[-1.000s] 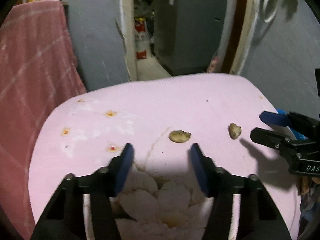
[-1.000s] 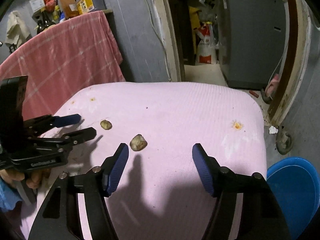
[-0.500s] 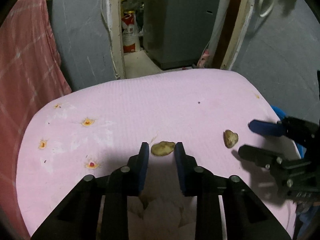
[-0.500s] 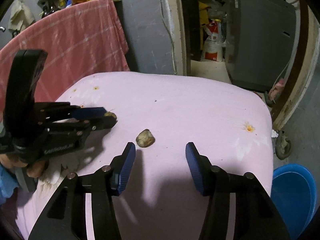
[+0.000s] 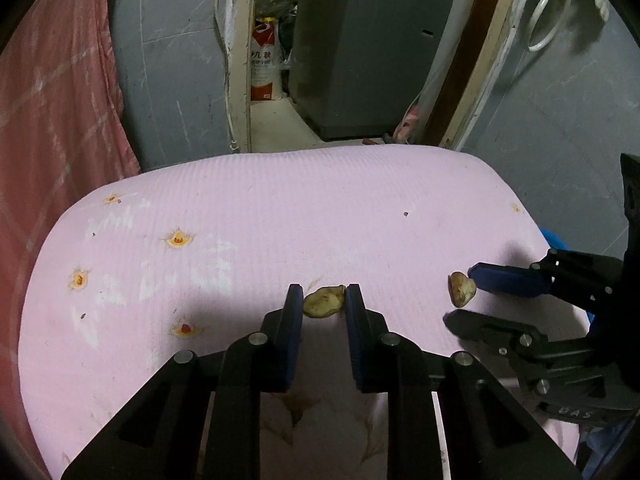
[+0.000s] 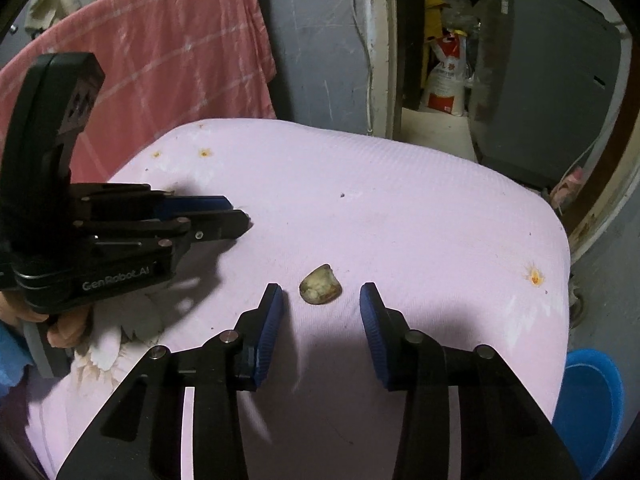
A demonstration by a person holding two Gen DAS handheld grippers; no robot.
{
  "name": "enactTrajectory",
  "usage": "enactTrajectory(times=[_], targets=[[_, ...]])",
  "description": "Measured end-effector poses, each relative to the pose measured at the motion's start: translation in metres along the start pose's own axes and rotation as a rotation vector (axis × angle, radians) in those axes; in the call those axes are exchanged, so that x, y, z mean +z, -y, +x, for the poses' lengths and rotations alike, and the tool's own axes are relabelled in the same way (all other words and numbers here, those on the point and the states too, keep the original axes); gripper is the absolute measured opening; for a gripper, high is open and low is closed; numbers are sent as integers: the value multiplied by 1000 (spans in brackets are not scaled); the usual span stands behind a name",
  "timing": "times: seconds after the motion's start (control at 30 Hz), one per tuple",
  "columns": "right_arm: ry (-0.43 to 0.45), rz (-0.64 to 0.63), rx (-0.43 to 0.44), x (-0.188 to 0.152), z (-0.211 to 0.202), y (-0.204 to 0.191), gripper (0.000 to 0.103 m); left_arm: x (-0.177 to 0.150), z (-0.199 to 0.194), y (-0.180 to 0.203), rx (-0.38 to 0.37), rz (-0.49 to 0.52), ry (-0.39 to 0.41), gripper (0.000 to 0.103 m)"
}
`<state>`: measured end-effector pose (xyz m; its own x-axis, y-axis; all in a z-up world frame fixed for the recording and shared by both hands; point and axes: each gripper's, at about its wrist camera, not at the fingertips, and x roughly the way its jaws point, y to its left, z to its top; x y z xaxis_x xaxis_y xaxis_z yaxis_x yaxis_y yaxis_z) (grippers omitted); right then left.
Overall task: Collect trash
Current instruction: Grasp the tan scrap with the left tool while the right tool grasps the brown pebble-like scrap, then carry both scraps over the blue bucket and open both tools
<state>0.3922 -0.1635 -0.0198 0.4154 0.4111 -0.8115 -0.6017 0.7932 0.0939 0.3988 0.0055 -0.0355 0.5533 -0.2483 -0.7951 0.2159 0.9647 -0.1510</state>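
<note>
Two brown food scraps lie on a pink flower-print cover (image 5: pixel 320 208). The flat scrap (image 5: pixel 324 301) sits between the tips of my left gripper (image 5: pixel 323 289), whose blue pads touch both of its sides. In the right wrist view the left gripper (image 6: pixel 236 216) reaches in from the left, and that scrap is hidden behind its fingers. The rounder scrap (image 6: pixel 320 290) lies on the cover between the tips of my right gripper (image 6: pixel 321 287). Its jaws are closing, with a gap still showing on each side. From the left wrist view, the right gripper (image 5: pixel 460 294) straddles the same scrap (image 5: pixel 462 289).
A blue bucket (image 6: pixel 592 400) stands on the floor off the cover's right edge. A pink-red checked towel (image 6: pixel 160 60) hangs behind on the left. Beyond the far edge, a doorway shows a grey appliance (image 5: pixel 368 52) and a sack (image 5: pixel 264 68). A hand (image 6: pixel 64 328) grips the left tool.
The left jaws have narrowed from wide apart to touching the flat scrap. The right jaws have narrowed and moved up around the rounder scrap.
</note>
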Motion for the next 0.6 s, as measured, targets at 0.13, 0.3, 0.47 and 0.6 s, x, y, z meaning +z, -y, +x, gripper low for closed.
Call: enactTrajectory(times=[0.13, 0.3, 0.47, 0.6], targets=[[4, 10, 6, 0, -1, 3, 18, -3, -2, 0, -6, -10, -1, 17], [14, -2, 14, -3, -4, 2, 18, -8, -7, -3, -5, -46, 12, 16], [71, -4, 6, -14, -17, 1, 18, -24, -21, 9, -12, -65, 63, 16], [145, -17, -42, -33, -34, -2, 18, -38, -37, 36, 27, 16, 147, 16]])
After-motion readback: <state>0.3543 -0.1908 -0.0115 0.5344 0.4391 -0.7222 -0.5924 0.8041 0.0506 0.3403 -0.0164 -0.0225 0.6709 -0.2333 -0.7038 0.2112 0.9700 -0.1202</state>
